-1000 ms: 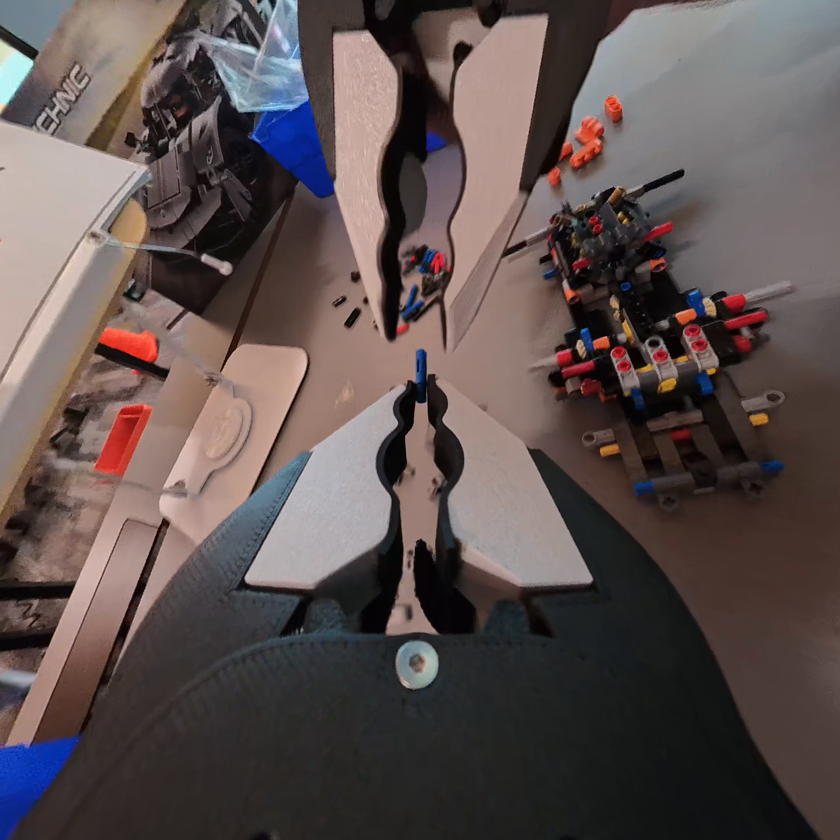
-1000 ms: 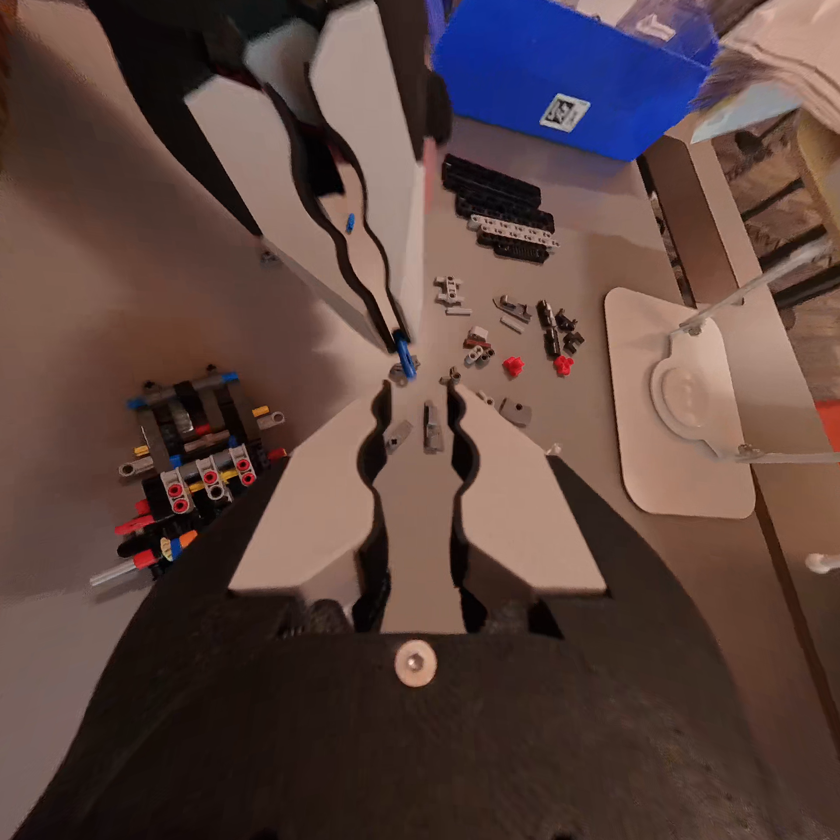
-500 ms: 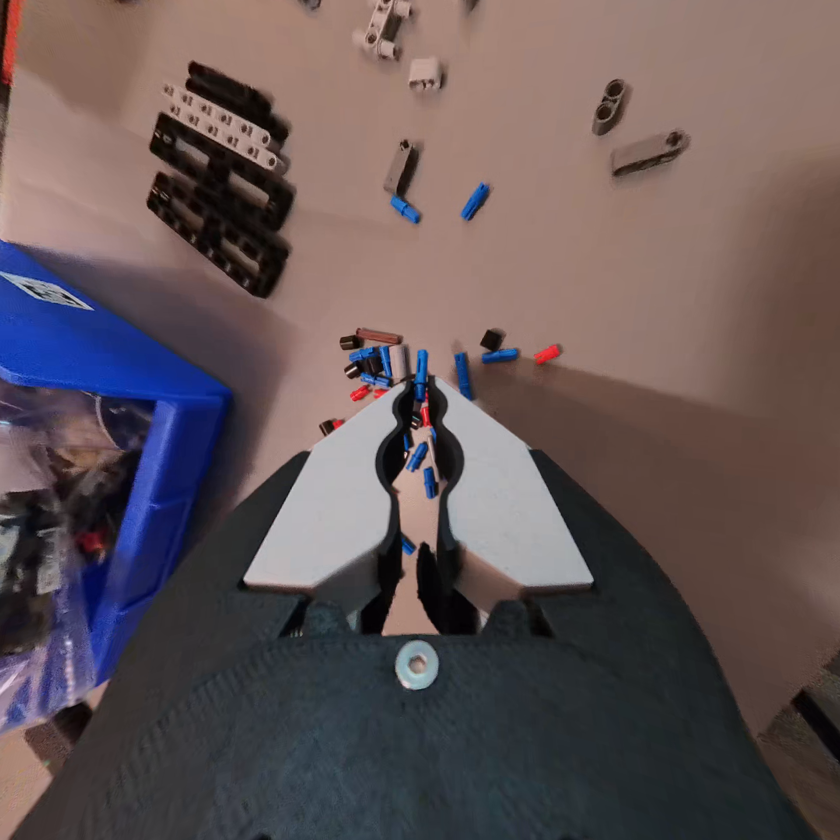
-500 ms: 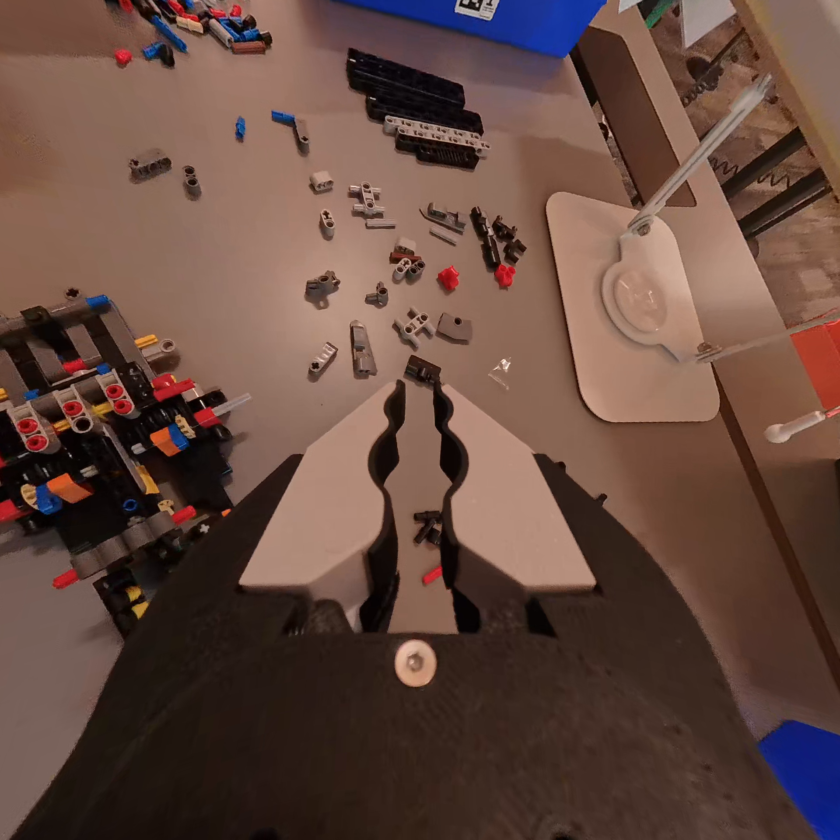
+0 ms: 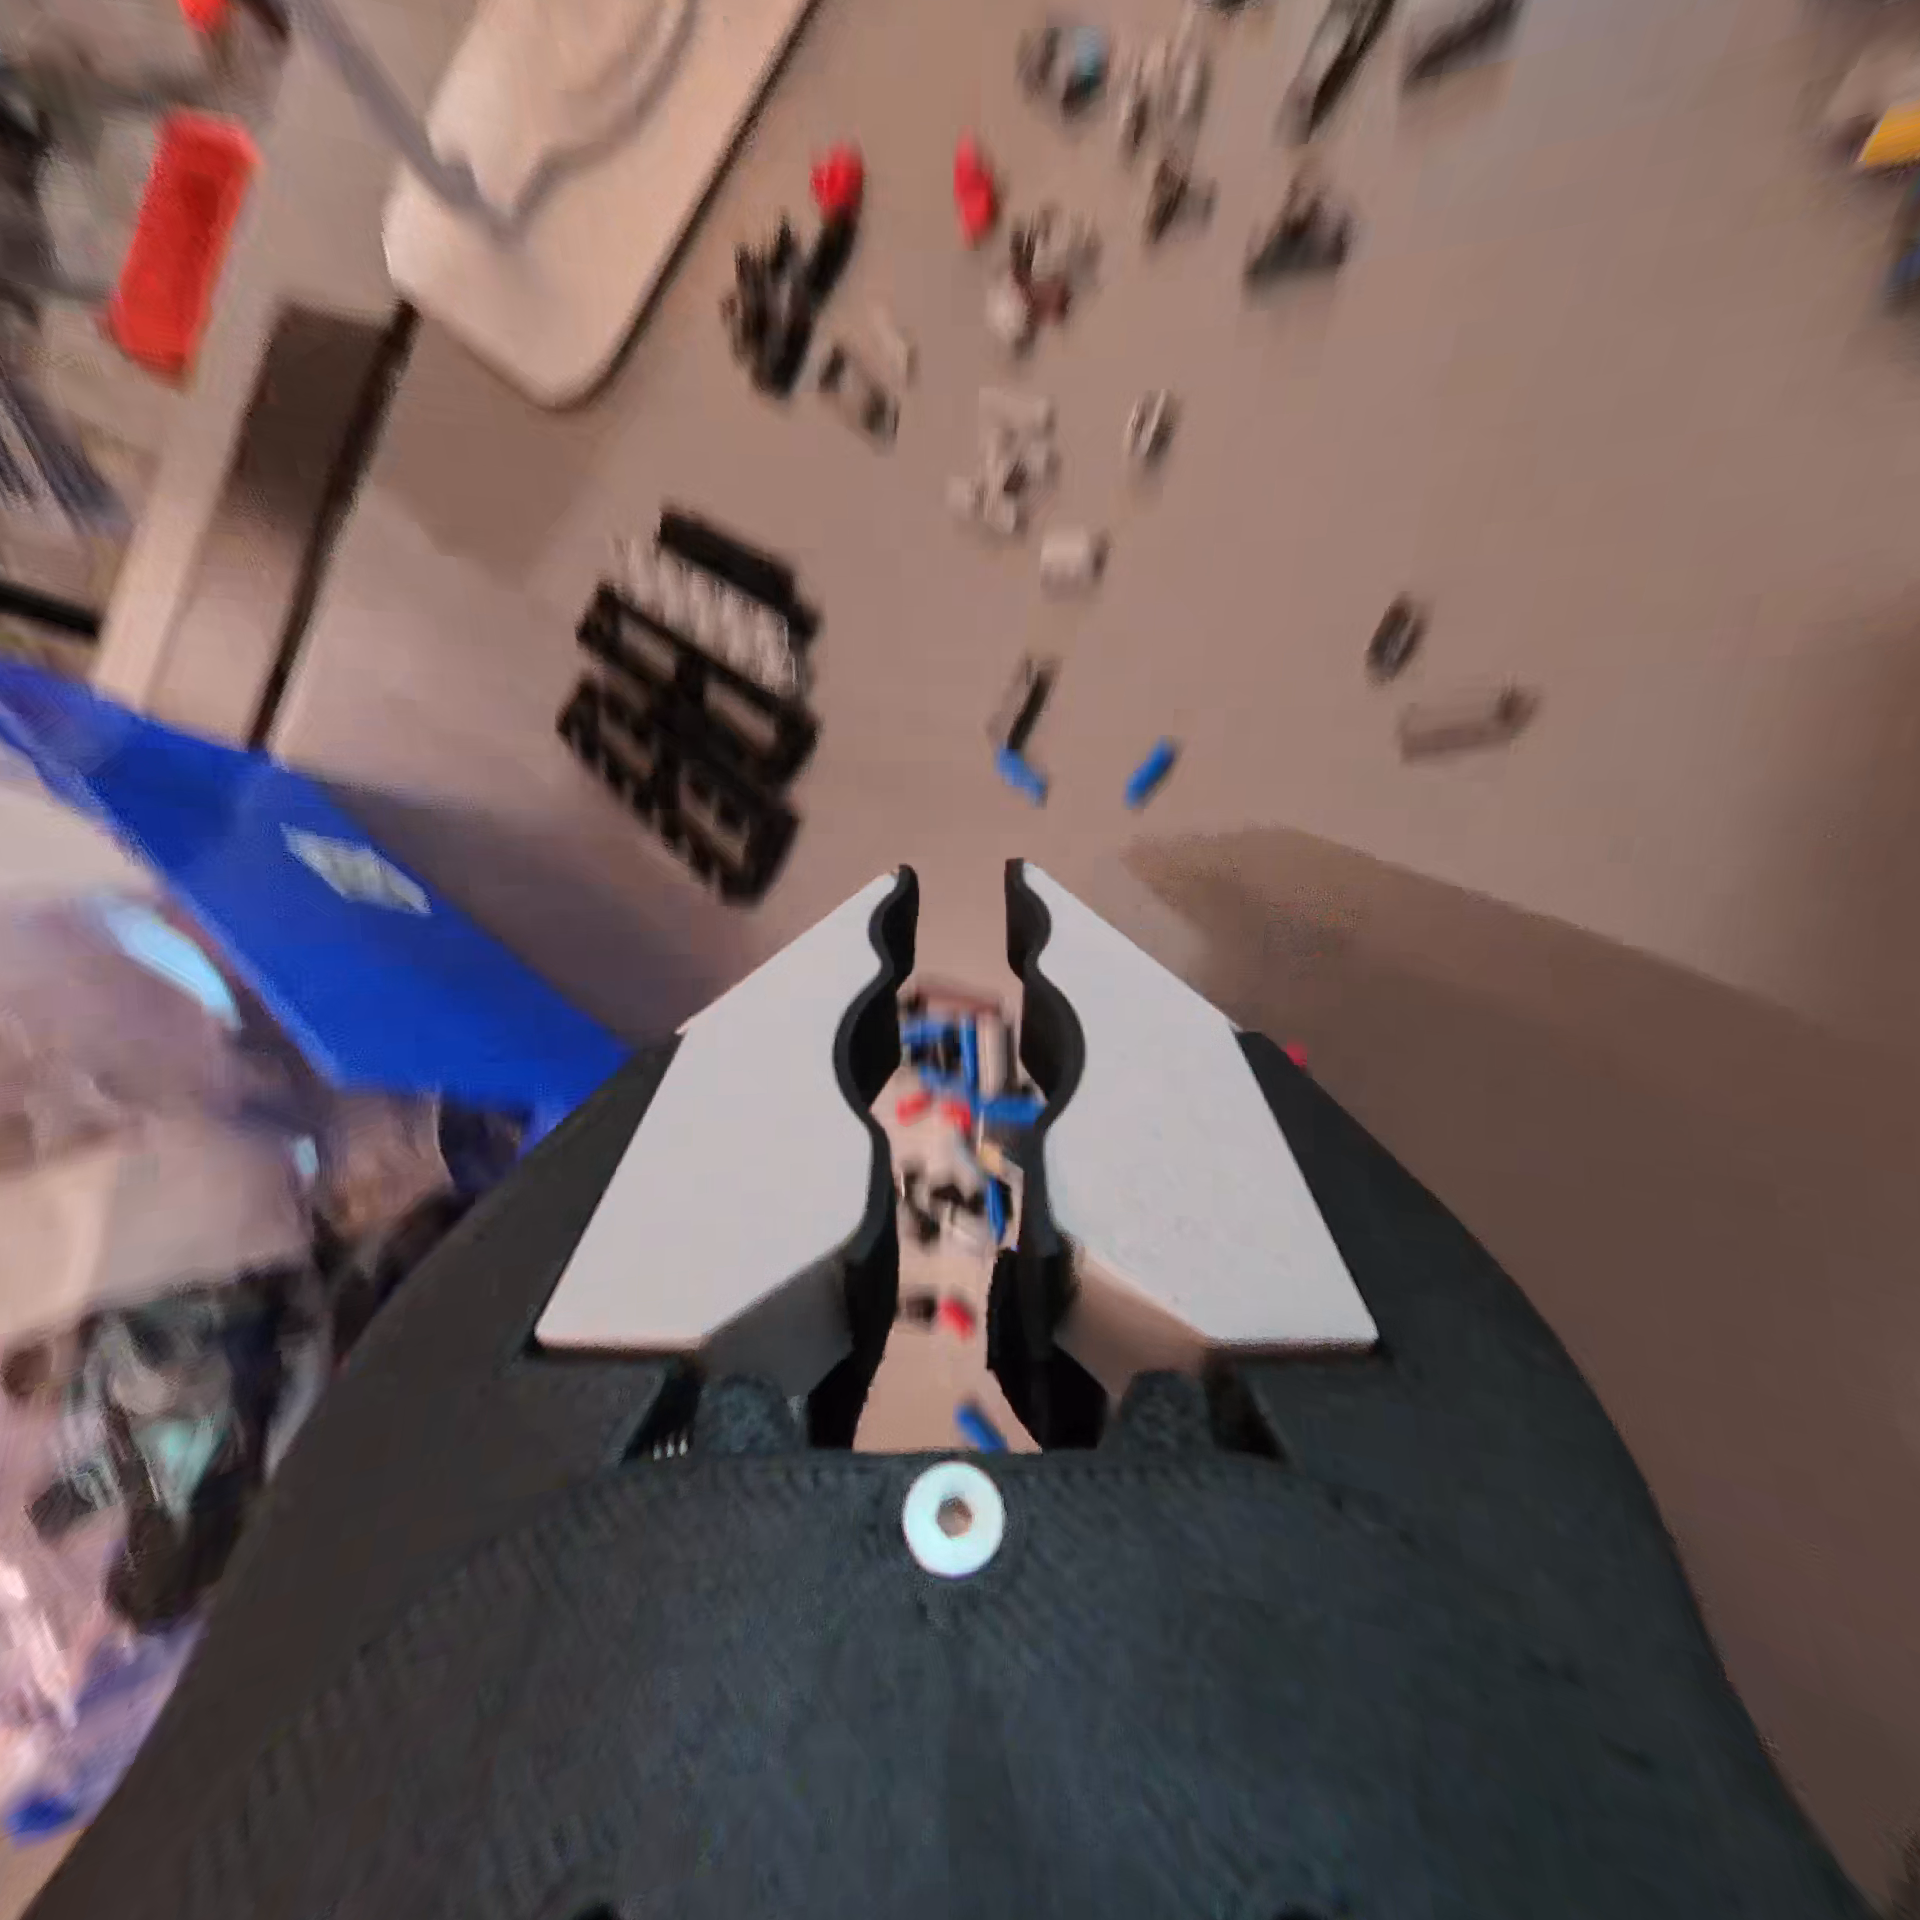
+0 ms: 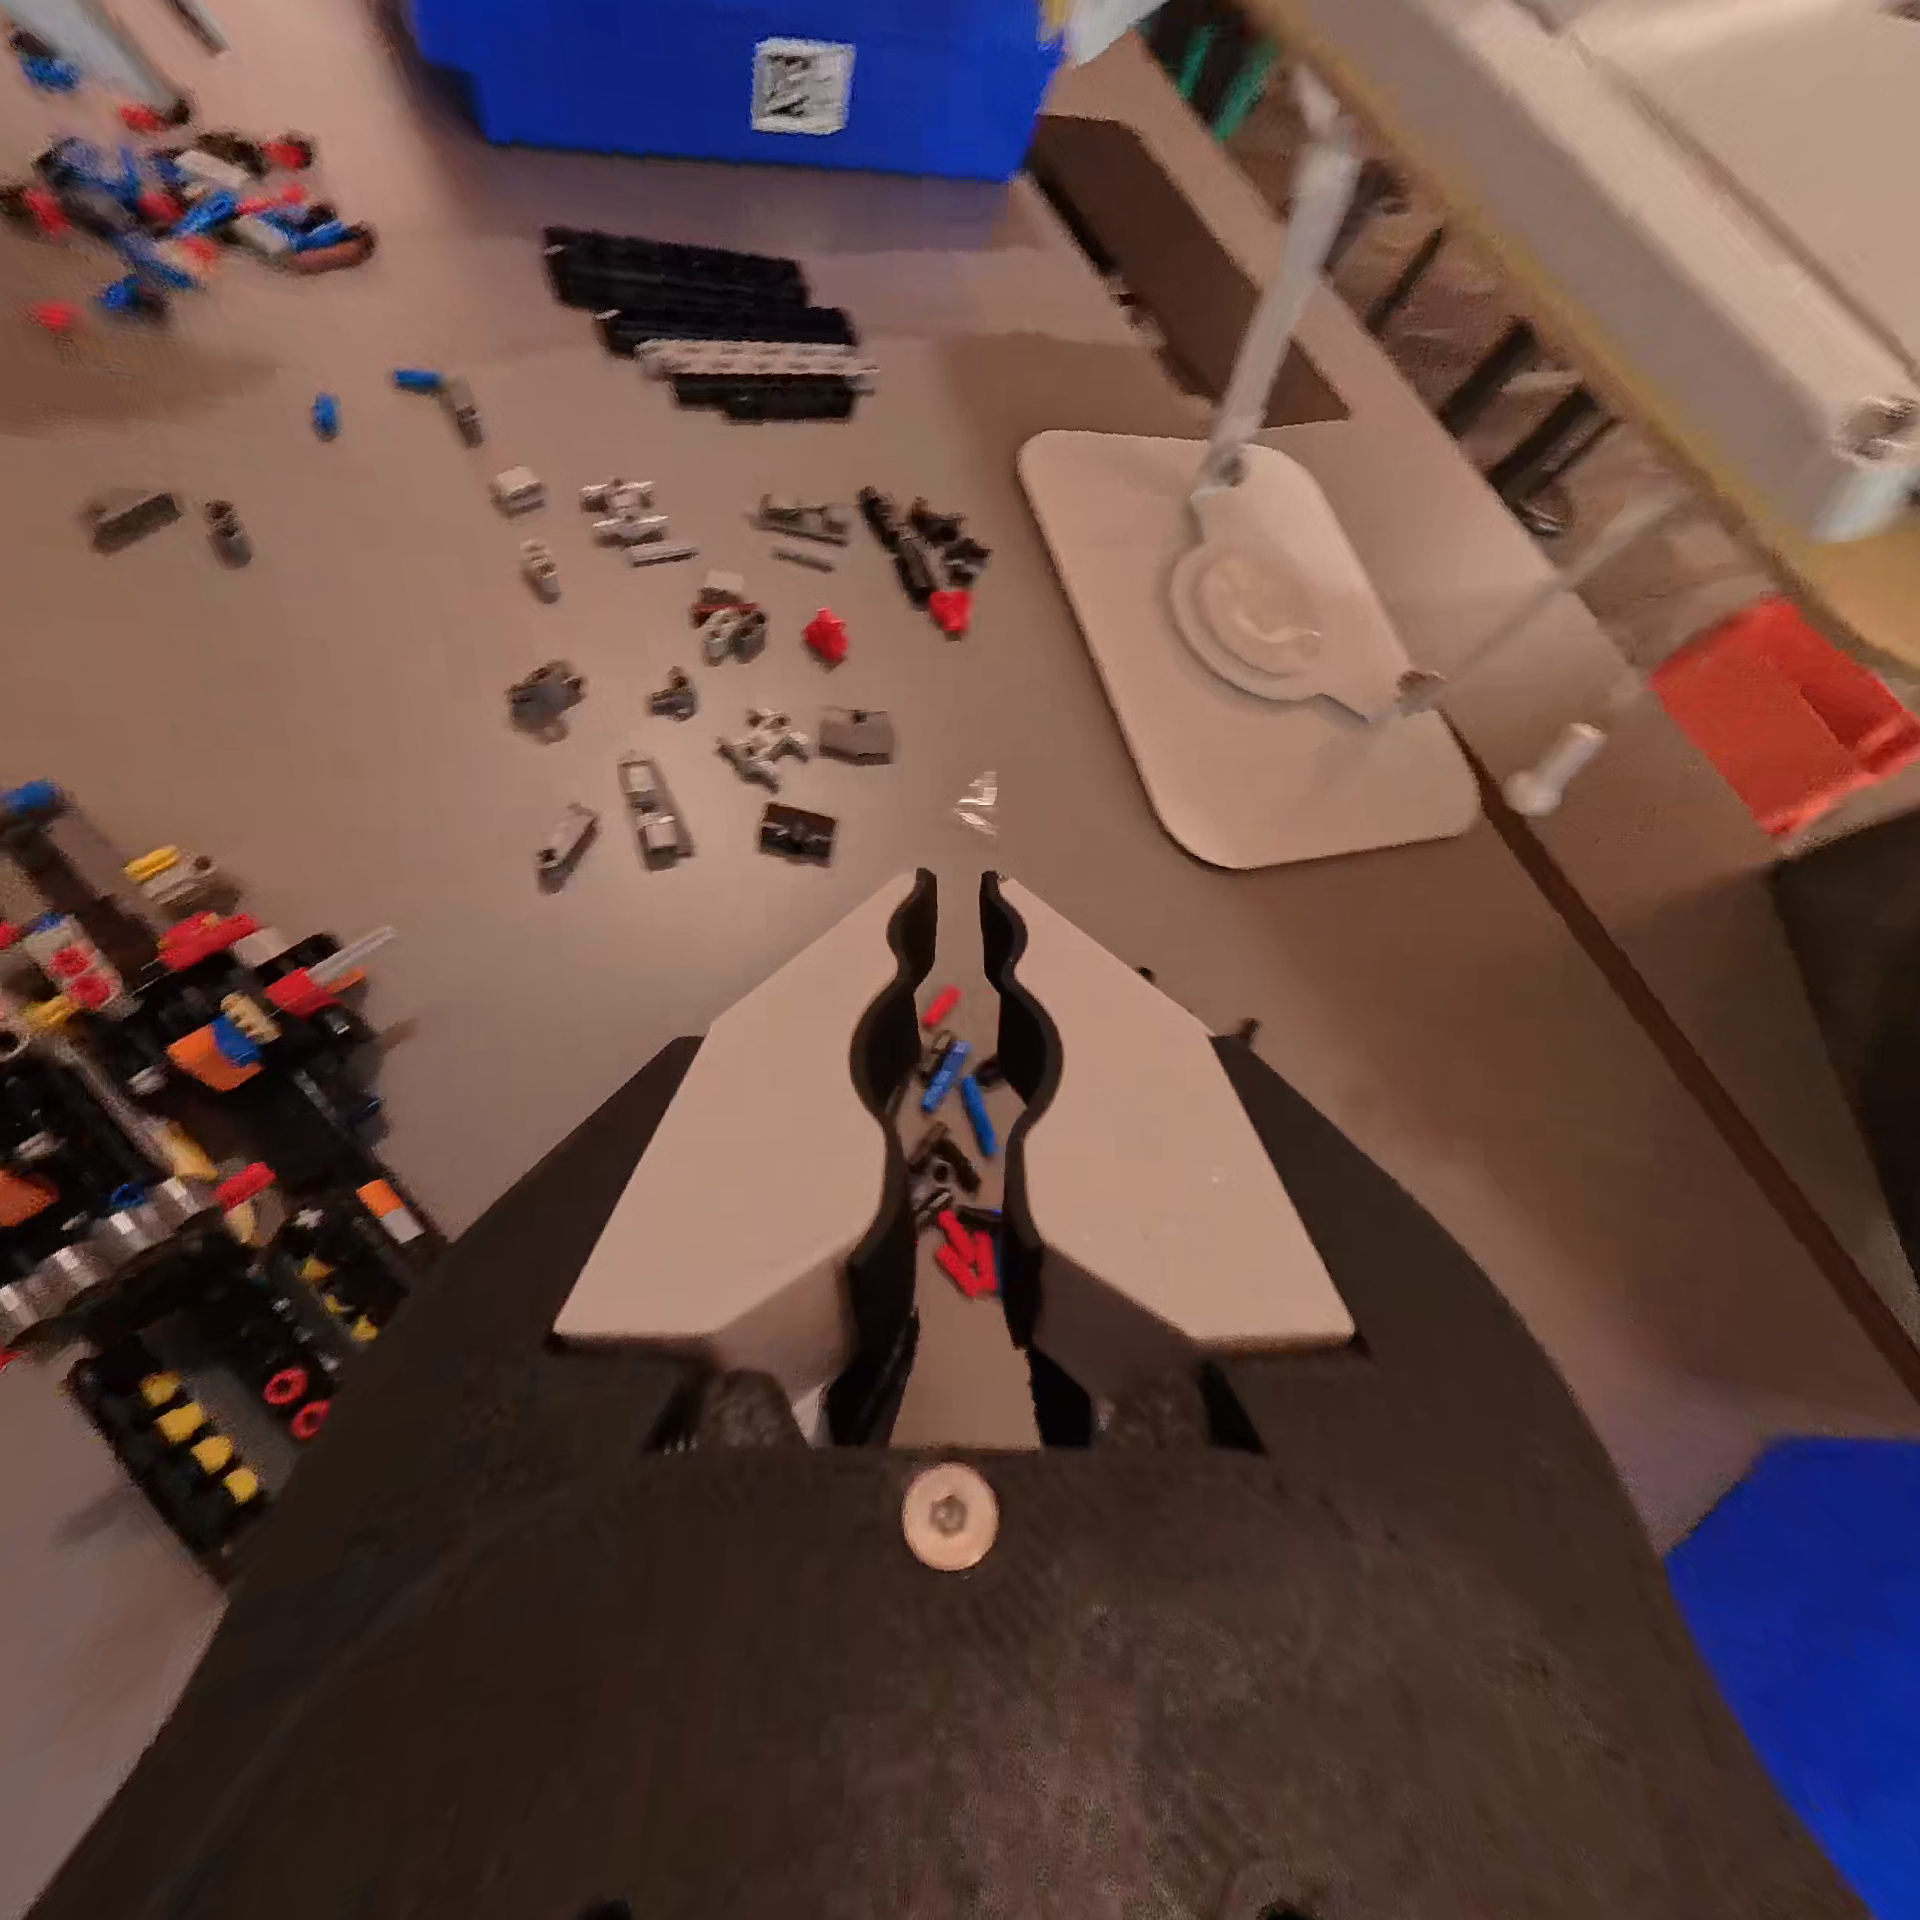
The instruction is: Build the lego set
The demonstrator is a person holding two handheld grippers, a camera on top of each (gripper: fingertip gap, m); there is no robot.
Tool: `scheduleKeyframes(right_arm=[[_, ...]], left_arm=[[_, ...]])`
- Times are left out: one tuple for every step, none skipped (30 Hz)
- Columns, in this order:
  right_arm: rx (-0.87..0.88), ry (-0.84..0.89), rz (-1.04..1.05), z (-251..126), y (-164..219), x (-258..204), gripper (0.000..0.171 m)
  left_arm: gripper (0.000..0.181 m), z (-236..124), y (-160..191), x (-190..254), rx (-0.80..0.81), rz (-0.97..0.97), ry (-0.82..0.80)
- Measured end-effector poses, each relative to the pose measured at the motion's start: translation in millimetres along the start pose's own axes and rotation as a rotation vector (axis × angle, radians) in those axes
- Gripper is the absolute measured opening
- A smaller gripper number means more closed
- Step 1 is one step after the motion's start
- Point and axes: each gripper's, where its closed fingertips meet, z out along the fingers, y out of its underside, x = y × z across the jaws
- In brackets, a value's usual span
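My left gripper [image 5: 961, 883] is open a little and holds nothing. It hangs over a pile of blue and red pins [image 5: 966, 1091] seen through the gap between its fingers; this view is blurred by motion. My right gripper [image 6: 958, 883] is open by a narrow gap and empty, above another small pile of blue, red and black pins [image 6: 951, 1101]. The partly built lego model [image 6: 156, 1091] lies at the left edge of the right wrist view. Loose grey and black parts [image 6: 727, 675] lie ahead of the right gripper.
A blue bin [image 6: 727, 83] stands at the far side, and shows at the left in the left wrist view [image 5: 312, 904]. Black beams [image 6: 707, 312] lie beside it. A white stand base [image 6: 1247, 644] sits right. The table edge [image 6: 1662, 935] runs along the right. The left gripper's tips are roughly 30 cm from the right gripper's. The partly built lego model [image 6: 156, 1091] lies some 15 cm from my right tips, 25 cm from my left tips.
My left gripper held a blue pin; it has now opened, is empty, and has swung across the table. My right gripper has drawn back over a pile of small pins.
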Motion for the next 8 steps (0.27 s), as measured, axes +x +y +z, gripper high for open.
scheduleKeyframes(right_arm=[[0.015, 0.039, 0.037, -4.7, 0.0, 11.7, 0.005], [0.034, 0.076, 0.081, -10.2, 0.3, 23.6, 0.004], [0.056, 0.109, 0.125, -16.2, 0.8, 34.8, 0.004], [0.078, 0.140, 0.163, -22.3, 2.0, 45.2, 0.003], [0.100, 0.167, 0.195, -27.8, 3.5, 54.3, 0.003], [0.119, 0.190, 0.221, -32.2, 5.8, 62.2, 0.003], [0.130, 0.207, 0.242, -35.0, 9.4, 68.4, 0.003], [0.135, 0.214, 0.259, -36.4, 13.3, 72.4, 0.003]], left_arm=[[0.014, 5.4, -22.4, 3.1, 0.040, 0.031, 0.008], [0.015, 12.3, -45.8, 8.9, 0.078, 0.069, 0.031], [0.015, 20.5, -70.0, 15.6, 0.114, 0.114, 0.056], [0.015, 29.8, -94.4, 22.4, 0.149, 0.157, 0.080], [0.016, 40.5, -116.6, 31.0, 0.173, 0.194, 0.118], [0.017, 52.0, -137.8, 38.6, 0.192, 0.234, 0.147], [0.017, 64.3, -157.4, 44.6, 0.210, 0.282, 0.163], [0.016, 77.8, -173.7, 49.3, 0.216, 0.330, 0.175]])
